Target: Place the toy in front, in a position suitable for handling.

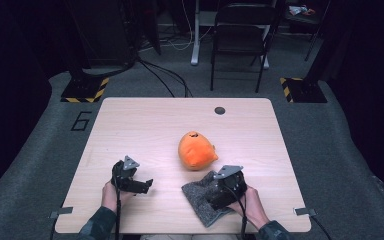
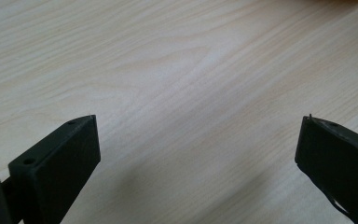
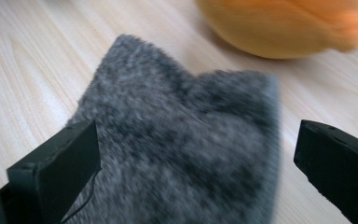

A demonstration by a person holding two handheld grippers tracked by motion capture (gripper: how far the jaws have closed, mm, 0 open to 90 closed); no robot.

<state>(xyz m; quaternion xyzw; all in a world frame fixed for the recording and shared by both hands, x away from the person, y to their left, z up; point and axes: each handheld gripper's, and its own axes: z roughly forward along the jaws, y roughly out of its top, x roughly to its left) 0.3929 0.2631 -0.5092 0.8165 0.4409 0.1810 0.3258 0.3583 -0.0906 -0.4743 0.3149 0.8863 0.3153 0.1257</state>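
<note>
An orange plush ball lies near the middle of the wooden table. In front of it, at the near right, a grey fuzzy cloth lies flat. My right gripper hovers over that cloth with its jaws wide apart; the right gripper view has the grey cloth below the jaws and the orange plush beyond. My left gripper is at the near left, open, over bare table wood, with nothing between its jaws.
A small dark round hole sits near the table's far edge. Beyond the table stand a black folding chair, floor cables and two stand bases with yellow-black tape. A "6" is marked on the grey floor at left.
</note>
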